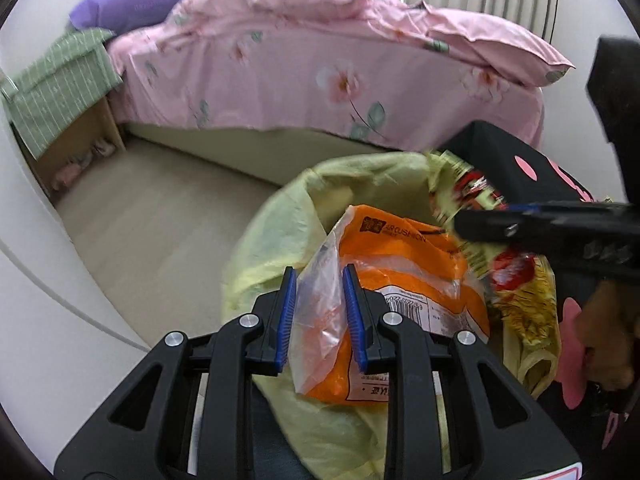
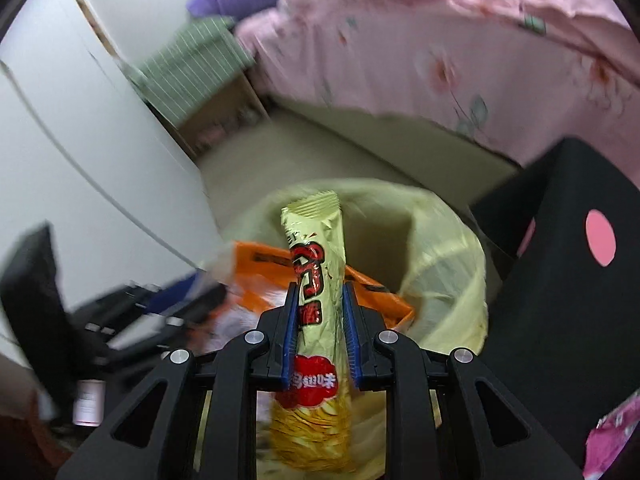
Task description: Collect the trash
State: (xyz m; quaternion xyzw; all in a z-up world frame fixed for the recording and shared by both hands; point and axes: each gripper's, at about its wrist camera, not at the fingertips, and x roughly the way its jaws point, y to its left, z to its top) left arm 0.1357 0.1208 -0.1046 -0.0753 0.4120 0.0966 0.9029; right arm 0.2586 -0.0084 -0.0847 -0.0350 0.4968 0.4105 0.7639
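Observation:
A pale yellow trash bag (image 1: 276, 236) stands open on the floor; it also shows in the right wrist view (image 2: 448, 264). My left gripper (image 1: 320, 280) is shut on an orange and clear plastic mailer bag (image 1: 400, 264) and holds it over the bag's mouth. My right gripper (image 2: 320, 296) is shut on a yellow chip packet (image 2: 316, 264) with red print, held over the same opening. In the left wrist view the right gripper (image 1: 460, 220) comes in from the right with the chip packet (image 1: 520, 304). The orange mailer (image 2: 256, 264) and the blurred left gripper (image 2: 224, 292) show in the right wrist view.
A bed with a pink floral cover (image 1: 320, 68) lies behind. A black box with pink dots (image 2: 580, 280) stands right of the trash bag. A wooden nightstand under green cloth (image 1: 60, 96) is at the left. White cupboard doors (image 2: 60, 140) are at the left.

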